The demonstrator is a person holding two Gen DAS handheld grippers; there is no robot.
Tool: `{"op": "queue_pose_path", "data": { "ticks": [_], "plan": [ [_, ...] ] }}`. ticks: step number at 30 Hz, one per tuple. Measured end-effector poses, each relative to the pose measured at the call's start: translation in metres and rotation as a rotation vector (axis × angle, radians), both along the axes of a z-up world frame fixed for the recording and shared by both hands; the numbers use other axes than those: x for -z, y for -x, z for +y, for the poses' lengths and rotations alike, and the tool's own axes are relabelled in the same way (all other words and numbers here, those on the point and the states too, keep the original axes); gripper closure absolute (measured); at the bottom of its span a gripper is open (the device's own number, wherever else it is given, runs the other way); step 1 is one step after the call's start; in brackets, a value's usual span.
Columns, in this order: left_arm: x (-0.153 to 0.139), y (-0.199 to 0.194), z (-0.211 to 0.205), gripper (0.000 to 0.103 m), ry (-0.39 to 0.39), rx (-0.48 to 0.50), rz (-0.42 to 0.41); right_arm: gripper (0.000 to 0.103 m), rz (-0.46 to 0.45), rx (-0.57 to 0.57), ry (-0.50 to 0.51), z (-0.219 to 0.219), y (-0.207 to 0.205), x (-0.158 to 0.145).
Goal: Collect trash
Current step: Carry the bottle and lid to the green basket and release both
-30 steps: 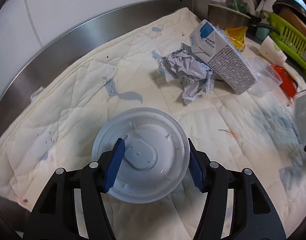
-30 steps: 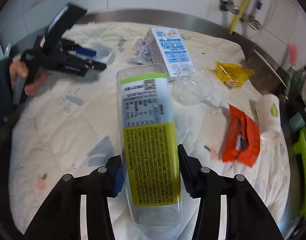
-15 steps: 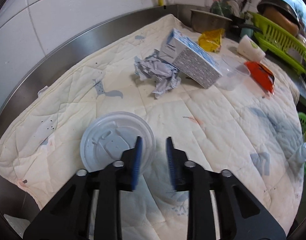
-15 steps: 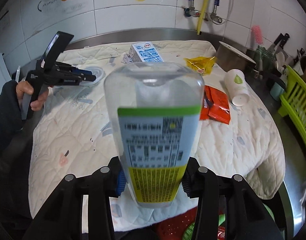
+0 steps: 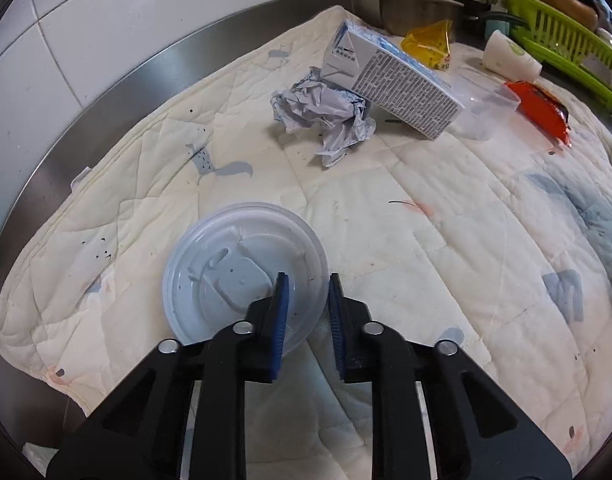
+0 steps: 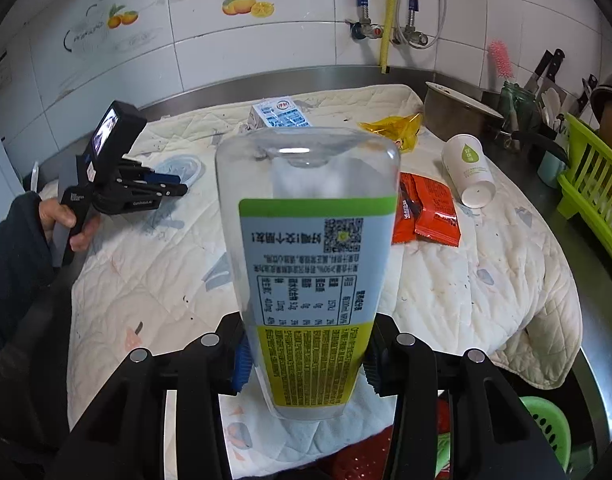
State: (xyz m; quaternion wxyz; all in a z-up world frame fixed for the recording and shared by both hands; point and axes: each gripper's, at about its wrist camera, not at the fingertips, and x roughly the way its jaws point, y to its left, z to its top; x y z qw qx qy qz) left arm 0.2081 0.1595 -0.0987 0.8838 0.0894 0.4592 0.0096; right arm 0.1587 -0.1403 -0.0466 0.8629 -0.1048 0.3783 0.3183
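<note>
My left gripper [image 5: 306, 280] hangs just above the right rim of a round clear plastic lid [image 5: 242, 272] lying flat on the quilted cloth [image 5: 445, 240]; its jaws are narrowed to a small gap with nothing between the pads. It also shows in the right wrist view [image 6: 178, 184]. My right gripper [image 6: 306, 360] is shut on a clear plastic bottle [image 6: 309, 264] with a green-yellow label, held base-forward above the cloth's front edge. Crumpled paper [image 5: 325, 112], a milk carton [image 5: 393, 76], a clear cup [image 5: 481, 108], an orange wrapper [image 5: 541, 108], a yellow wrapper [image 5: 429, 44] and a paper cup [image 5: 509, 56] lie on the cloth.
A steel counter rim [image 5: 106, 104] and tiled wall bound the cloth at the left and back. A steel bowl [image 6: 457, 116] and green dish rack [image 6: 593, 192] stand at the right. Red and green baskets [image 6: 545, 428] sit below the front edge.
My left gripper closed from wide open around the lid to a narrow gap and pulled back to the lid's right rim. My right gripper lifted the bottle up and back off the cloth.
</note>
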Motion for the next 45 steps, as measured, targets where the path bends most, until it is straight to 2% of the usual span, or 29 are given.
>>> {"op": "queue_pose_path", "data": {
  "ticks": [11,12,13,18,20,27,32,36,40,45],
  "plan": [
    [-0.037,0.035,-0.014,0.098,0.124,0.022,-0.089,0.061,-0.047,0.072,-0.087,-0.039,0.03,-0.028],
    [-0.041,0.038,-0.016,0.098,0.153,0.029,-0.091,0.061,-0.053,0.081,-0.088,-0.043,0.033,-0.03],
    [-0.045,0.042,-0.02,0.099,0.185,0.04,-0.096,0.061,-0.059,0.093,-0.094,-0.049,0.036,-0.033],
    [-0.063,0.065,-0.06,0.099,0.241,0.13,-0.126,0.061,-0.078,0.179,-0.098,-0.088,0.057,-0.035],
    [-0.073,0.076,-0.087,0.099,0.265,0.197,-0.144,0.061,-0.074,0.229,-0.08,-0.107,0.066,-0.03],
    [-0.101,0.097,-0.183,0.099,0.364,0.416,-0.181,0.061,0.005,0.476,0.066,-0.191,0.085,0.015],
    [-0.107,0.1,-0.264,0.099,0.424,0.558,-0.166,0.061,0.136,0.586,0.086,-0.238,0.08,0.066],
    [-0.101,0.098,-0.319,0.099,0.446,0.639,-0.14,0.061,0.218,0.655,0.081,-0.261,0.074,0.105],
    [-0.083,0.095,-0.374,0.099,0.451,0.697,-0.081,0.06,0.269,0.692,0.051,-0.275,0.072,0.124],
    [-0.058,0.086,-0.418,0.099,0.469,0.72,-0.003,0.06,0.297,0.731,0.016,-0.29,0.073,0.135]
  ]
}}
